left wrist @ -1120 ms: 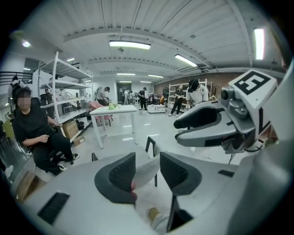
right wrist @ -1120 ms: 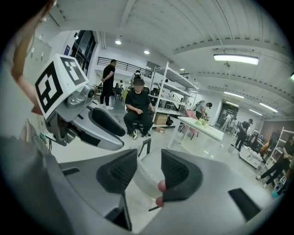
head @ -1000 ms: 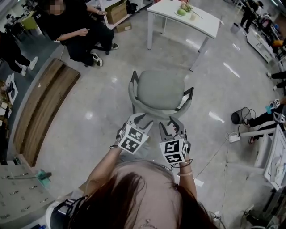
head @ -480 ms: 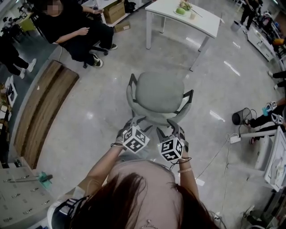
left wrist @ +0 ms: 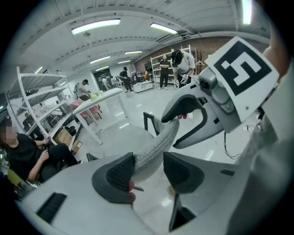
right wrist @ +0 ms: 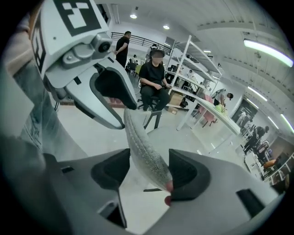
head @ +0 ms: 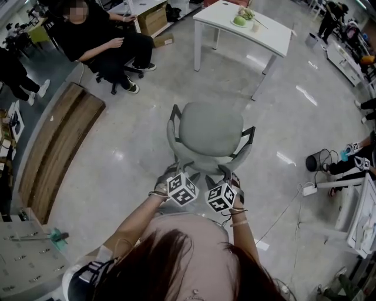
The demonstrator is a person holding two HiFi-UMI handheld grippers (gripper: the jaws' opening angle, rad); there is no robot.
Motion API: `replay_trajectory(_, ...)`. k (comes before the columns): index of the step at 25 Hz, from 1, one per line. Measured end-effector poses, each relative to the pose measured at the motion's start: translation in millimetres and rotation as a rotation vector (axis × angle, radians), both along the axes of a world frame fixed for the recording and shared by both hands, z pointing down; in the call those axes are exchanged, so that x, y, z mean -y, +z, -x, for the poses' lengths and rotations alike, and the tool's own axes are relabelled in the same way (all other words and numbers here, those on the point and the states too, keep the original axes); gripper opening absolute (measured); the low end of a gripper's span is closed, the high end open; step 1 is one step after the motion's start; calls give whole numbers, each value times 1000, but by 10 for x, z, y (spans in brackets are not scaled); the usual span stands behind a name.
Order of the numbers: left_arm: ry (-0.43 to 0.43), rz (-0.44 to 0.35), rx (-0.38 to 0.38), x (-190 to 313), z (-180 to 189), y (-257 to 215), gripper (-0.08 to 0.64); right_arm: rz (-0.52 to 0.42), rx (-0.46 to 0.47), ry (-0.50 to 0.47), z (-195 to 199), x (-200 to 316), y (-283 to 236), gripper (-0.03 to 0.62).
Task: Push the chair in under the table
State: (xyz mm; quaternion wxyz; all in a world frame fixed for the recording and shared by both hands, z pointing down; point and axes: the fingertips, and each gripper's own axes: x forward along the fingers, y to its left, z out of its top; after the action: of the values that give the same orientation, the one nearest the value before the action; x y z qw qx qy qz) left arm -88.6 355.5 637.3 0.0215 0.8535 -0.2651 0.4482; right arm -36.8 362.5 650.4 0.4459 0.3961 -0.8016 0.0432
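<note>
No legible writing; only square markers (head: 183, 189) on the left gripper (head: 174, 172) and right gripper (head: 228, 175).

Grey chair (head: 210, 126), white table (head: 268, 34), grey floor (head: 132, 138)

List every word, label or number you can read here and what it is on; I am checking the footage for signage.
No words or numbers can be read in any view.
The left marker cube, on the left gripper: black-and-white squares, no letters.
The right marker cube, on the right gripper: the same.
The cardboard box: any print is too small to read.
</note>
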Motion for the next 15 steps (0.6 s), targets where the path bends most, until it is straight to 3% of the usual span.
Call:
replay_trajectory(4,18,-11,30,109,2,30,206,-19,-1,28,-36,137,13,253)
replay_trajectory(11,60,9,36,151,-14,123,213,16,-28,-25,30,152,119,224)
replay_trajectory(15,73,12,20,192,-30,130,215,-9,-43,-25,25,192,125,218)
